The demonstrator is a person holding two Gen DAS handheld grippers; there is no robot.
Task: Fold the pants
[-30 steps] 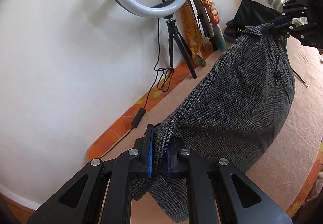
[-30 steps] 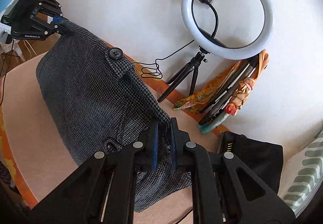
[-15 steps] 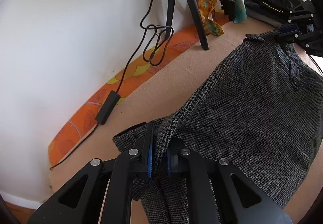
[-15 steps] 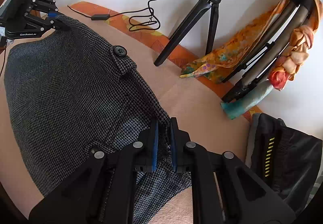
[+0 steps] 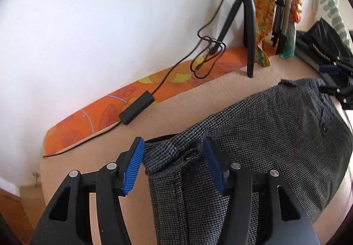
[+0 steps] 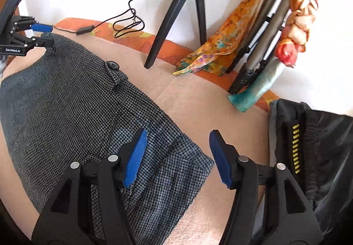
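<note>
Grey houndstooth pants [image 5: 275, 130] lie spread on the beige bed cover [image 5: 209, 99]. My left gripper [image 5: 174, 163] hovers over one end of the waistband, its jaws opening; a fold of cloth lies between the blue pads [image 5: 133, 167] untouched. In the right wrist view my right gripper [image 6: 177, 156] stands over the other corner of the pants [image 6: 66, 99], jaws opening too, pads clear of the fabric. A button tab [image 6: 112, 67] shows on the waistband. Each gripper appears in the other's view: the right one [image 5: 326, 79] at far right, the left one [image 6: 47, 35] at far left.
A black tripod [image 6: 187, 13] with a ring light stands by the white wall, its cable and inline switch [image 5: 136, 107] trailing over the orange patterned sheet [image 5: 99, 117]. Scarves and a folded stand [image 6: 264, 46] lean on the wall. A black folded garment [image 6: 308, 156] lies right of the pants.
Both grippers came down with the pants, which went from hanging stretched between them to lying on the bed. Both then opened and let go of the waistband.
</note>
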